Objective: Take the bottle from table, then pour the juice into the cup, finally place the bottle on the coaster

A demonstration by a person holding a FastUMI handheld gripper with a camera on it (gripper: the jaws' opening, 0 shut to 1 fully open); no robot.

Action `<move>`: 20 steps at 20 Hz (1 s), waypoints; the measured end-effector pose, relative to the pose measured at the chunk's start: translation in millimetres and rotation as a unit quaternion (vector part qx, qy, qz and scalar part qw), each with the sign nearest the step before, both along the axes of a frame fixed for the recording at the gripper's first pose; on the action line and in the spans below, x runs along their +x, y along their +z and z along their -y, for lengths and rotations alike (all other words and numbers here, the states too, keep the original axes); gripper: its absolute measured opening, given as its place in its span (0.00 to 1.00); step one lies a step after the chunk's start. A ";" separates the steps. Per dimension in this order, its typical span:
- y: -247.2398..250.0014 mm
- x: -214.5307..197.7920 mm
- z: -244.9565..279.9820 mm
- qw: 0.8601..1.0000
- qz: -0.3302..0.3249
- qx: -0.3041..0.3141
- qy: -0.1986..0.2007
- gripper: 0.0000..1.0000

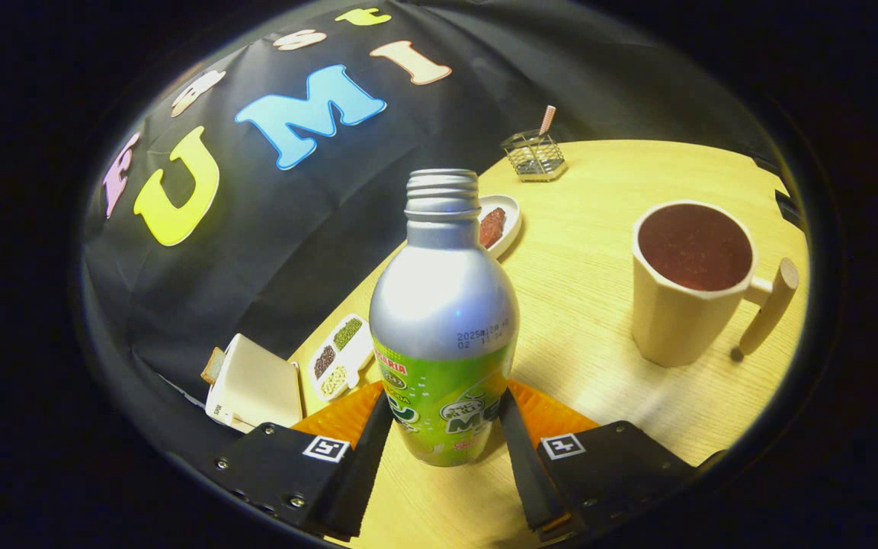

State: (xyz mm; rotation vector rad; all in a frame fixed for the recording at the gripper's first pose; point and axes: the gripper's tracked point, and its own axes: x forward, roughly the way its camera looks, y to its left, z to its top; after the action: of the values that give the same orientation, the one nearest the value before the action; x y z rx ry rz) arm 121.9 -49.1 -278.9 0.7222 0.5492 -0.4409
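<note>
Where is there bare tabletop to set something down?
Bare table lies between the bottle, which the gripper is shut on, and the cup, and between cup and wire holder. Crowded: segmented tray, white box.

Gripper view | rides on gripper [445, 427], faces forward along fingers | close above table [599, 305], tilted | looks toward far edge and booth wall [271, 252]

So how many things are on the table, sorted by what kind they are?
Bottles: 1, the bottle, both gripper fingers pressed on it
Cups: 1, the cup
Dishes: 2, the oval dish and the divided tray
Wire holders: 1
Boxes: 1
Total: 6
</note>
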 end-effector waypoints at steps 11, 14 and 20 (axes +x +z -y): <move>-2.8 38.4 11.1 0.988 0.015 -0.144 0.044 0.77; -6.8 46.3 11.6 0.983 0.020 -0.171 0.069 0.76; -9.4 51.6 14.7 0.969 0.030 -0.221 0.106 0.77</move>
State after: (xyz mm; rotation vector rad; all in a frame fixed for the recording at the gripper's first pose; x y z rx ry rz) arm 173.6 -63.9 -288.3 0.2445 0.4450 -0.3245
